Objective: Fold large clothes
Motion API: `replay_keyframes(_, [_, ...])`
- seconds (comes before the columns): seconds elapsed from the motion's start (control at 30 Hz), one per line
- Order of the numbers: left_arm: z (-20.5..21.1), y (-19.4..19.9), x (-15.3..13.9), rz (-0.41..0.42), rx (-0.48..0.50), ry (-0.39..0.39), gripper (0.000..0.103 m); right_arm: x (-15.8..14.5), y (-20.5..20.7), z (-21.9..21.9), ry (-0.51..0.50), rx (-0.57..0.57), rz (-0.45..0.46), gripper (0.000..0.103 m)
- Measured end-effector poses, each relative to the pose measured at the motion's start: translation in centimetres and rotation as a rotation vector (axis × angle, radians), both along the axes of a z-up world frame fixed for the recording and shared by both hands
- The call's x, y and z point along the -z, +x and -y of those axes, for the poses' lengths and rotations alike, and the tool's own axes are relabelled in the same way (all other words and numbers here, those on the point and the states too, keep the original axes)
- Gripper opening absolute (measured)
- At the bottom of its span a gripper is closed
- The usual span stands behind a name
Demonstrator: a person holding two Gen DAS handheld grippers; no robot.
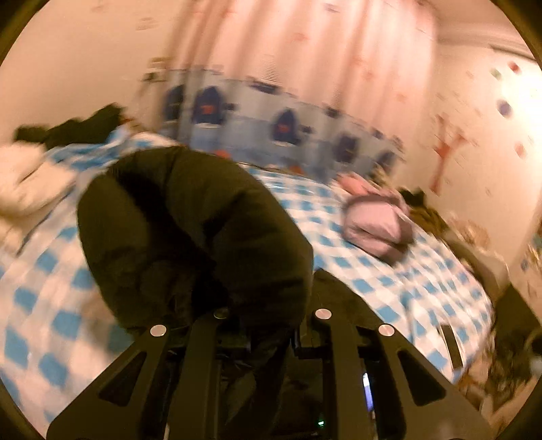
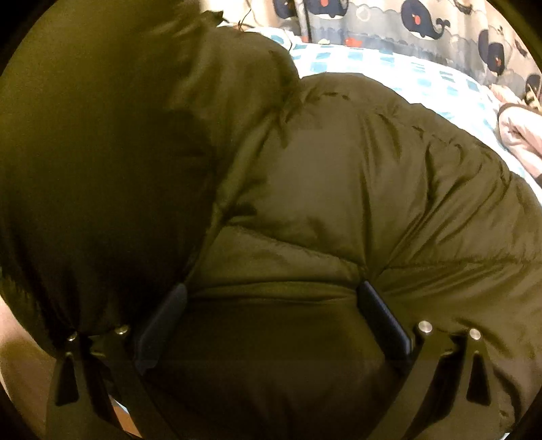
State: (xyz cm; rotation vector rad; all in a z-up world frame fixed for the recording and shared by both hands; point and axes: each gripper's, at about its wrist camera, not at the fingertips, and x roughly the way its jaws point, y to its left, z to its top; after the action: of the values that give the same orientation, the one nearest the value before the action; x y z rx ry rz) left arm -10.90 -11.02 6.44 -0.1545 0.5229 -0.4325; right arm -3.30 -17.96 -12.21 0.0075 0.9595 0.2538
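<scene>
Right claw (image 2: 271, 304): fingers spread wide, dark pads (image 2: 379, 314) pressed into the olive puffer jacket (image 2: 338, 189), a thick fold of padding bulging between them; grasping that fold, by the look of it, though the pads do not meet. Jacket fills almost the whole right wrist view, its hood or upper bulk heaped toward 10 o'clock. Beyond it at 1 o'clock, a strip of blue-and-white checked bed cover (image 2: 389, 67), then a whale-print curtain (image 2: 423, 23) at 12 to 1 o'clock. Left claw (image 1: 267, 325): view blurred; jacket fabric (image 1: 189, 230) bunches right over the fingertips, so cannot tell whether it is clenched or released. The jacket rises in a dark hump from the claw toward 11 o'clock, resting on the checked bed cover (image 1: 372, 270). A folded pink garment (image 1: 379, 226) lies on the bed at 3 o'clock, apart from the jacket. White bedding (image 1: 30, 182) at 9 o'clock; dark clothes (image 1: 74, 128) at 10 o'clock.
</scene>
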Motion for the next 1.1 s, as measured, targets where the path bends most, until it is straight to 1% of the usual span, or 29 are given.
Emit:
replay_keyframes(0.03, [1.9, -0.3, 0.0, 0.008, 0.046, 0.035, 0.014, -0.1, -0.1, 0.2, 0.005, -0.002, 0.003, 0.097])
replay_keyframes(0.07, [4.1, -0.7, 0.1, 0.025, 0.093, 0.087, 0.014, -0.3, -0.2, 0.5, 0.016, -0.005, -0.002, 0.097])
replay_keyframes(0.1, [5.2, -0.8, 0.2, 0.036, 0.116, 0.115, 0.014, -0.5, -0.4, 1.0, 0.037, -0.006, -0.013, 0.097])
replay_keyframes(0.13, [7.1, -1.2, 0.3, 0.054, 0.161, 0.156, 0.014, -1.0, -0.6, 1.8, 0.073, -0.006, -0.041, 0.097])
replay_keyframes(0.2, [9.4, -1.8, 0.4, 0.071, 0.203, 0.206, 0.014, -2.3, -1.4, 3.5, 0.119, -0.008, -0.075, 0.096])
replay_keyframes(0.23, [10.2, -1.9, 0.5, 0.071, 0.215, 0.221, 0.014, -3.4, -2.5, 4.3, 0.074, -0.017, -0.066, 0.096])
replay_keyframes(0.3, [12.1, -1.8, 1.3, 0.055, 0.245, 0.25, 0.014, -4.9, -4.0, 5.5, -0.071, -0.036, -0.044, 0.096])
replay_keyframes(0.33, [12.4, -1.6, 1.4, 0.042, 0.252, 0.228, 0.014, -5.0, -4.8, 6.8, -0.162, -0.043, -0.056, 0.096])
replay_keyframes(0.37, [13.4, -1.4, 1.9, 0.029, 0.26, 0.242, 0.014, -5.1, -5.2, 8.1, -0.202, -0.038, -0.064, 0.096])
replay_keyframes(0.43, [14.7, -1.5, 2.7, 0.022, 0.274, 0.259, 0.014, -4.9, -5.9, 12.1, -0.232, 0.0, -0.127, 0.096])
replay_keyframes(0.47, [15.3, -1.5, 3.1, 0.009, 0.288, 0.253, 0.014, -5.0, -6.3, 13.8, -0.248, 0.026, -0.124, 0.096])
replay_keyframes(0.5, [16.2, -1.5, 3.7, -0.004, 0.308, 0.248, 0.014, -5.3, -6.6, 16.5, -0.225, 0.076, -0.119, 0.096])
replay_keyframes(0.53, [17.0, -1.4, 4.1, -0.007, 0.323, 0.247, 0.014, -5.5, -6.5, 18.6, -0.149, 0.103, -0.13, 0.096])
replay_keyframes(0.57, [17.9, -1.5, 4.7, -0.013, 0.347, 0.245, 0.014, -5.9, -6.4, 20.9, -0.041, 0.135, -0.129, 0.096])
replay_keyframes(0.6, [19.0, -1.6, 5.3, -0.021, 0.369, 0.246, 0.014, -6.6, -6.4, 23.2, 0.061, 0.176, -0.098, 0.096])
replay_keyframes(0.63, [20.3, -1.7, 6.1, -0.033, 0.397, 0.252, 0.014, -7.3, -6.2, 24.6, 0.115, 0.204, -0.067, 0.096])
replay_keyframes(0.67, [21.6, -1.8, 7.1, -0.046, 0.423, 0.273, 0.014, -8.2, -5.7, 25.7, 0.142, 0.222, -0.034, 0.096])
replay_keyframes(0.7, [22.6, -1.8, 8.0, -0.056, 0.448, 0.3, 0.014, -9.6, -5.1, 26.6, 0.165, 0.227, 0.016, 0.096])
replay_keyframes(0.73, [24.2, -1.8, 9.4, -0.076, 0.487, 0.344, 0.014, -10.6, -4.5, 26.8, 0.191, 0.215, 0.044, 0.096])
replay_keyframes(0.77, [25.6, -1.9, 10.9, -0.092, 0.521, 0.383, 0.014, -11.8, -3.3, 26.6, 0.207, 0.19, 0.063, 0.093])
replay_keyframes(0.8, [26.0, -1.8, 11.6, -0.1, 0.549, 0.362, 0.014, -12.1, -2.4, 26.3, 0.151, 0.2, 0.058, 0.094])
replay_keyframes(0.83, [26.6, -1.6, 12.3, -0.123, 0.571, 0.364, 0.014, -12.5, -0.7, 25.9, 0.094, 0.19, 0.045, 0.094])
replay_keyframes(0.87, [27.0, -1.6, 12.7, -0.127, 0.584, 0.369, 0.015, -12.7, 0.8, 25.6, 0.089, 0.157, 0.029, 0.095])
replay_keyframes(0.9, [27.3, -1.9, 13.0, -0.118, 0.596, 0.385, 0.015, -13.1, 1.9, 25.6, 0.108, 0.125, 0.035, 0.095])
replay_keyframes(0.97, [27.1, -2.3, 13.3, -0.108, 0.613, 0.39, 0.015, -14.7, 4.6, 25.8, 0.125, 0.105, 0.057, 0.096])
replay_keyframes(1.03, [26.8, -2.4, 13.8, -0.111, 0.62, 0.398, 0.015, -15.7, 6.9, 25.4, 0.189, 0.058, 0.038, 0.096])
replay_keyframes(1.07, [26.9, -2.3, 13.9, -0.109, 0.621, 0.403, 0.015, -15.9, 8.5, 25.0, 0.179, 0.041, 0.019, 0.096])
replay_keyframes(1.1, [26.9, -2.4, 13.9, -0.108, 0.623, 0.409, 0.015, -15.8, 8.3, 23.7, 0.117, 0.036, -0.002, 0.096])
